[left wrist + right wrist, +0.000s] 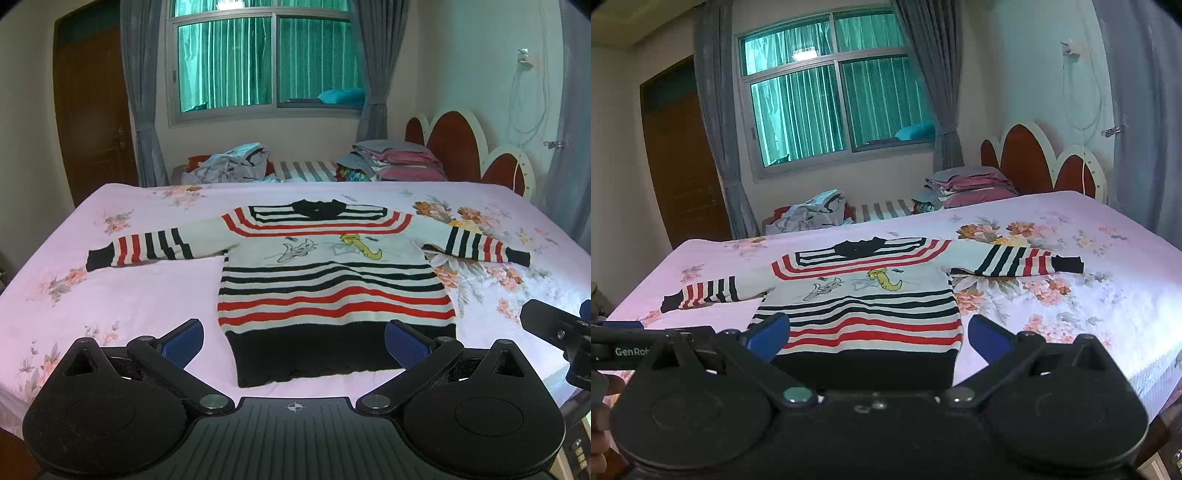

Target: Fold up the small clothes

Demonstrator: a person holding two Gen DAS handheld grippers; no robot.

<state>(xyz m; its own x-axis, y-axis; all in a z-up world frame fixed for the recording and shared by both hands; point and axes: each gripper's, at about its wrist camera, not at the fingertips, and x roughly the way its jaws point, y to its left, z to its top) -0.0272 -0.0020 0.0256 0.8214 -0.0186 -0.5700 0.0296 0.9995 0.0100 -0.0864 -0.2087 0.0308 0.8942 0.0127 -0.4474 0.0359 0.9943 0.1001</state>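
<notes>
A small striped sweater (pixel 332 280), white with black and red bands and a cartoon print, lies flat on the pink floral bedsheet (pixel 110 302), both sleeves spread out sideways, black hem toward me. It also shows in the right wrist view (pixel 864 317). My left gripper (pixel 293 341) is open and empty, just above the near hem, its blue pads (pixel 184 341) apart. My right gripper (pixel 877 338) is open and empty, hovering over the hem. The right gripper shows at the right edge of the left wrist view (pixel 557 332).
Stacked folded clothes (pixel 391 160) and a crumpled pile (pixel 232 162) lie at the bed's far side. A red and white headboard (pixel 469 147) stands at the right. A window with grey curtains (pixel 258 62) and a brown door (pixel 92 110) are behind.
</notes>
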